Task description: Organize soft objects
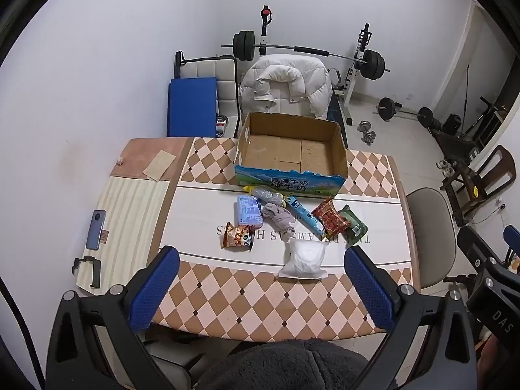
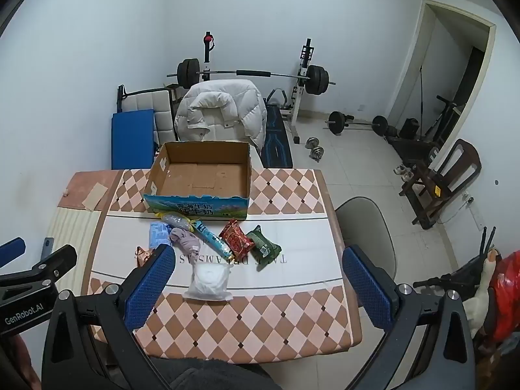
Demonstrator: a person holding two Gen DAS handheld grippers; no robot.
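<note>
An open empty cardboard box stands at the table's far side. In front of it lie several soft items: a white pouch, a grey cloth, a blue pack, a panda snack bag, a long blue tube pack, a red bag and a green bag. My left gripper is open and empty, above the table's near edge. My right gripper is open and empty too.
A phone and a black clip lie at the table's left. A grey chair stands to the right, a chair with a white jacket behind the box. Gym weights stand beyond.
</note>
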